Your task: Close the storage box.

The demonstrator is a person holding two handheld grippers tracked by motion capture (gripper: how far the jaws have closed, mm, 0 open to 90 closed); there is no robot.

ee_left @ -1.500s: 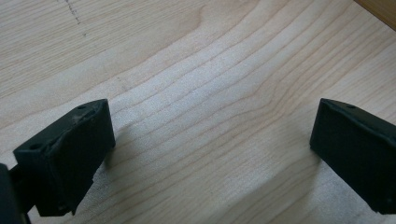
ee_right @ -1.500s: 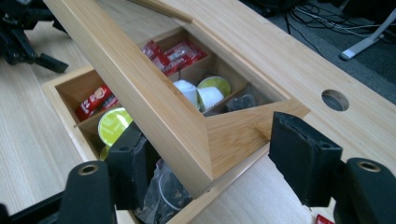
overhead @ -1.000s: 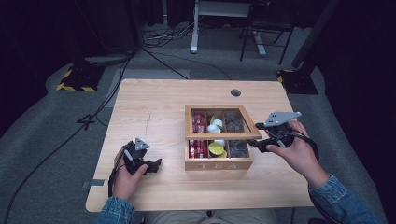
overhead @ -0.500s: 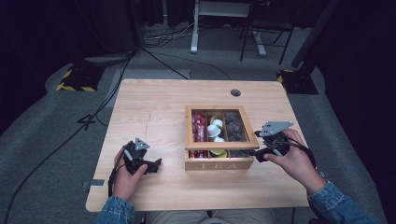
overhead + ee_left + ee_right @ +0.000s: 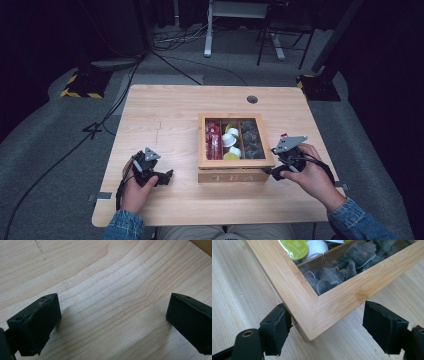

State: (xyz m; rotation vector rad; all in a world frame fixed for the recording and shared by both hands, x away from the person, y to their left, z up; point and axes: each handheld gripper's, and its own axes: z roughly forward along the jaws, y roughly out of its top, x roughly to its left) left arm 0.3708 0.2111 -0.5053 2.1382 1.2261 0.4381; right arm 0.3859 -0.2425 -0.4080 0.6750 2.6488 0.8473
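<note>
A wooden tea box [image 5: 235,161] with a windowed lid stands right of the table's centre, and the lid lies flat. Through the pane I see red packets [image 5: 213,140], white and green capsules [image 5: 231,142] and dark tea bags [image 5: 251,140]. My right gripper [image 5: 270,172] is open at the box's front right corner. In the right gripper view the lid corner [image 5: 312,312] sits between the jaws of the right gripper [image 5: 327,332], with tea bags [image 5: 342,270] under the pane. My left gripper [image 5: 165,176] rests open on the table left of the box, and the left gripper [image 5: 112,325] has bare wood between its jaws.
The light wooden table [image 5: 165,115] has a cable hole [image 5: 252,99] near its far edge. Cables run over the grey floor [image 5: 60,150] at the left. Desk legs [image 5: 207,30] and a chair base [image 5: 280,35] stand beyond the table.
My right gripper has come down and toward me along the box's right side to its front corner. The lid, raised a second ago, now lies shut. The left gripper has not moved.
</note>
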